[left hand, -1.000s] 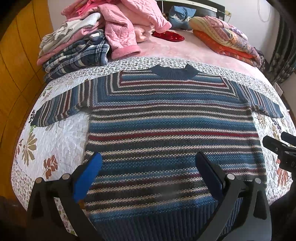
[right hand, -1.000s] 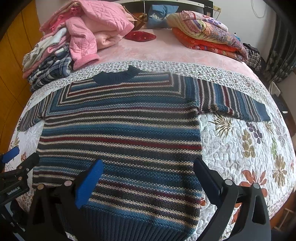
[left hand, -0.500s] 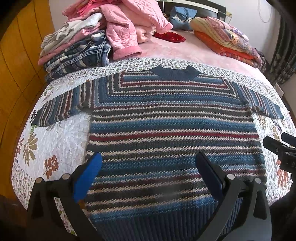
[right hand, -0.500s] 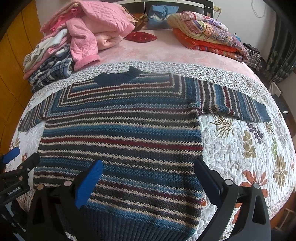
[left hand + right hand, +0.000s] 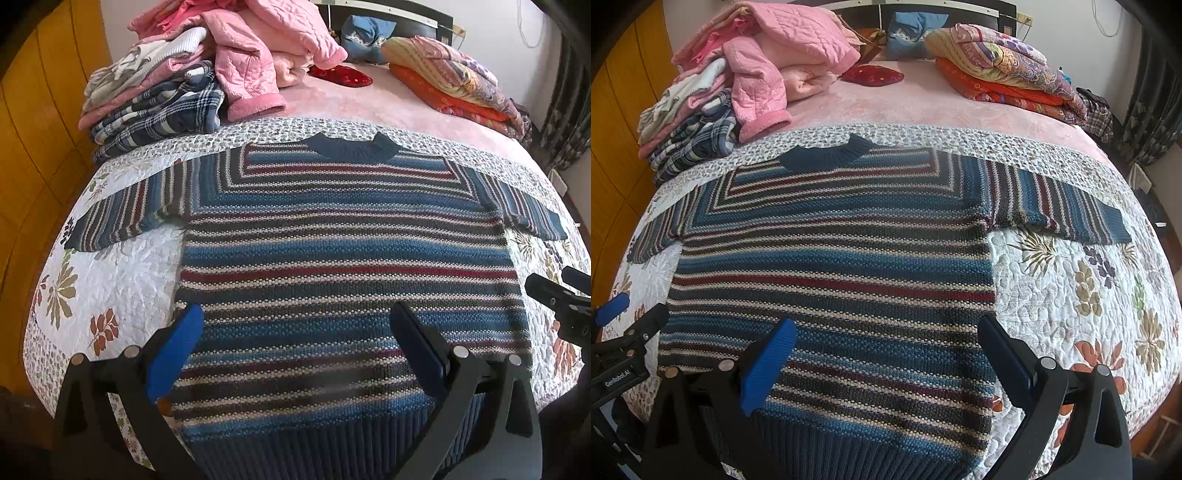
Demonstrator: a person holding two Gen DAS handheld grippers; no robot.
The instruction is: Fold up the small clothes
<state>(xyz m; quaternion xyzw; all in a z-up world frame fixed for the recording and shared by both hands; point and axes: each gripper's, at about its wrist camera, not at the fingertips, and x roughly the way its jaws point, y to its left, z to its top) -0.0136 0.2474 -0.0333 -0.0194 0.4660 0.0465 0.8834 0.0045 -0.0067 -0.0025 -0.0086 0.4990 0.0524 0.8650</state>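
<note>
A striped blue, red and cream knitted sweater (image 5: 343, 251) (image 5: 834, 258) lies flat on the floral quilt (image 5: 110, 280), collar toward the far side, both sleeves spread out sideways. My left gripper (image 5: 295, 325) hangs open above the sweater's lower part, near the ribbed hem (image 5: 332, 443), with nothing between its fingers. My right gripper (image 5: 886, 332) is also open over the lower body of the sweater and holds nothing. Each gripper shows at the edge of the other's view: the right gripper (image 5: 557, 295) and the left gripper (image 5: 624, 317).
A pile of pink jackets and plaid clothes (image 5: 177, 81) (image 5: 731, 88) sits at the far left of the bed. Folded colourful blankets (image 5: 454, 81) (image 5: 1008, 70) lie at the far right, a red pouch (image 5: 873, 75) between them. A yellow wardrobe (image 5: 33, 129) stands left.
Both grippers have drifted very slightly; the sweater lies as before and both stay open.
</note>
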